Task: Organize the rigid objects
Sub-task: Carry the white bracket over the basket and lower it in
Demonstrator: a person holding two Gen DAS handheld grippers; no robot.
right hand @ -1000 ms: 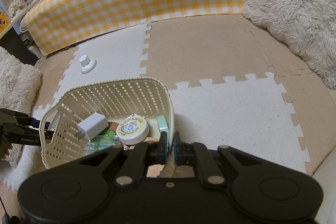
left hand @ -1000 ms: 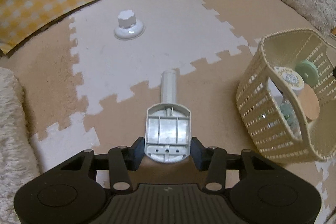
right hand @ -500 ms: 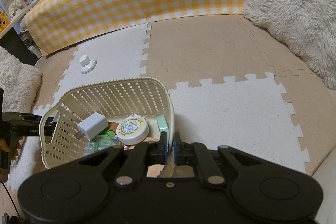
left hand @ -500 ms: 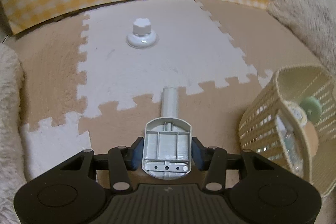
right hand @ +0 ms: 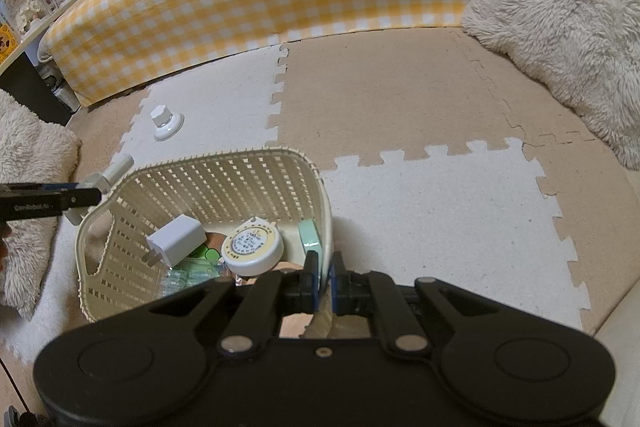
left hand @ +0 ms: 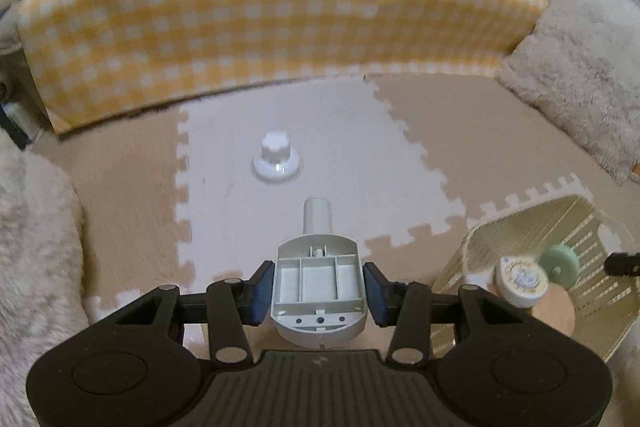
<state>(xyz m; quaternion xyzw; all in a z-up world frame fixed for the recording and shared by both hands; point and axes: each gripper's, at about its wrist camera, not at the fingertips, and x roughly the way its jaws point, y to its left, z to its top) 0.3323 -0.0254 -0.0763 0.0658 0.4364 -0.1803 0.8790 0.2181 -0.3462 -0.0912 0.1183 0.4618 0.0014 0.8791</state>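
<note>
Beige-and-white puzzle floor mats (right hand: pixel 400 99) carry a cream slotted basket (right hand: pixel 224 183). Its rim is pinched by the right gripper (right hand: pixel 325 279), while the left gripper (left hand: pixel 318 291) clamps a grey plastic bracket (left hand: pixel 318 291).

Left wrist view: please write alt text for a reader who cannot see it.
The left gripper holds a grey-white plastic holder by its ribbed base, its tube pointing ahead over beige and white foam floor mats. A white knob on a round base stands on a white mat ahead, and a cream slotted basket with small items sits to the right.
</note>
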